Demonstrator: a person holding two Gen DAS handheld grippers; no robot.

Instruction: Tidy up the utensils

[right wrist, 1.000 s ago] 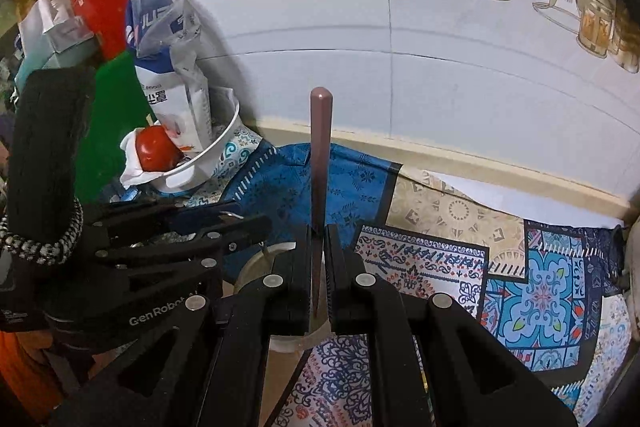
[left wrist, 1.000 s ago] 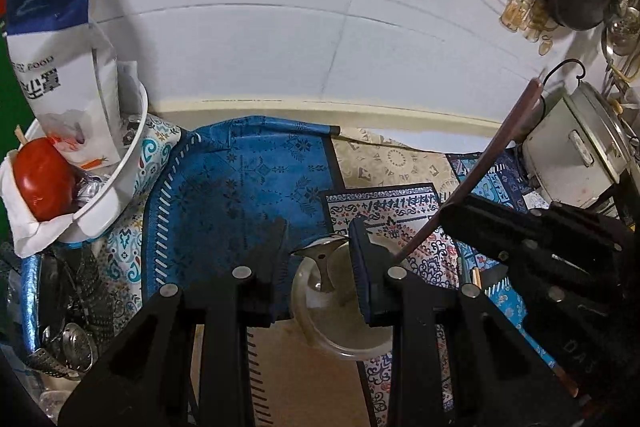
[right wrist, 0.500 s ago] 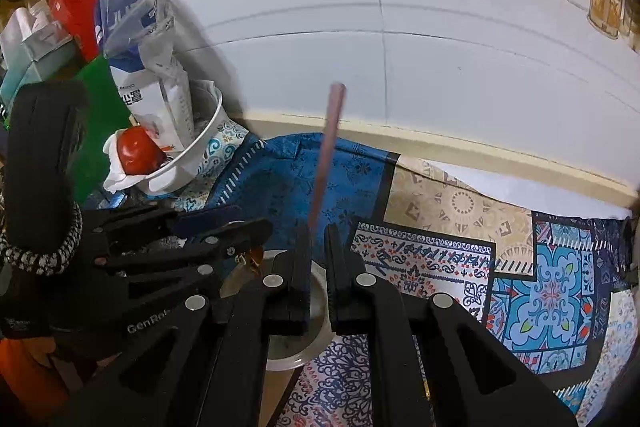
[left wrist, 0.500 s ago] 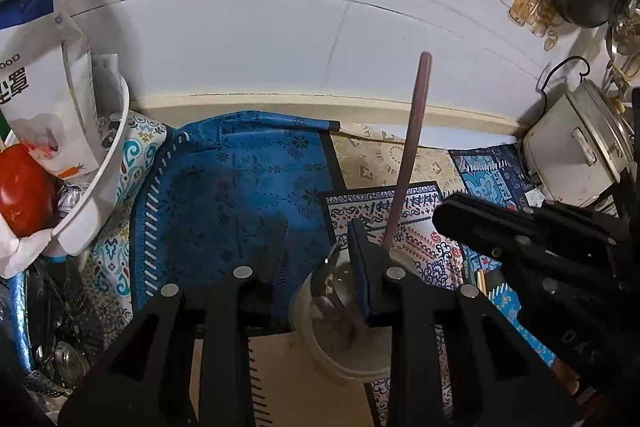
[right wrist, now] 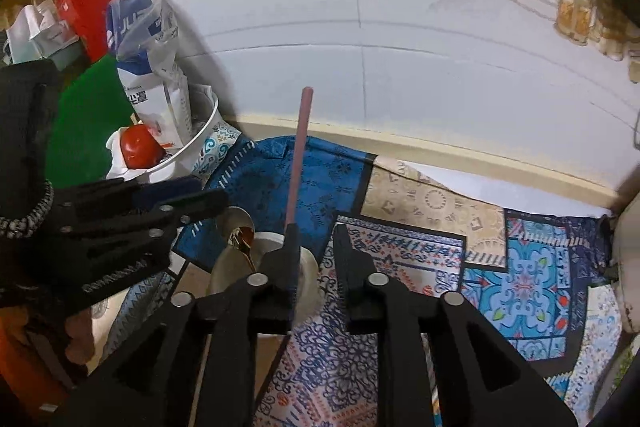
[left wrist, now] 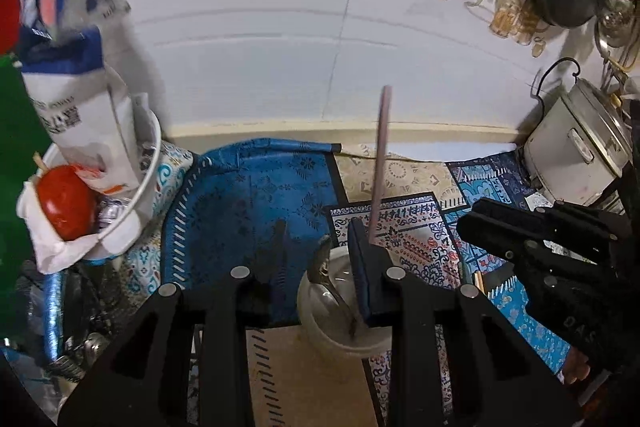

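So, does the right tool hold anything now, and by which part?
Nothing. The right tool has just been opening its jaws, and they stand apart. The brown stick stands loose in the cup, close beside one finger.

Brown-pink chopstick [right wrist: 298,163], blue patterned cloth [left wrist: 248,195], red tomato [left wrist: 64,203], black fingers [right wrist: 290,259]

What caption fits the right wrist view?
Right gripper jaws just opened, brown-handled utensil released into clear cup.
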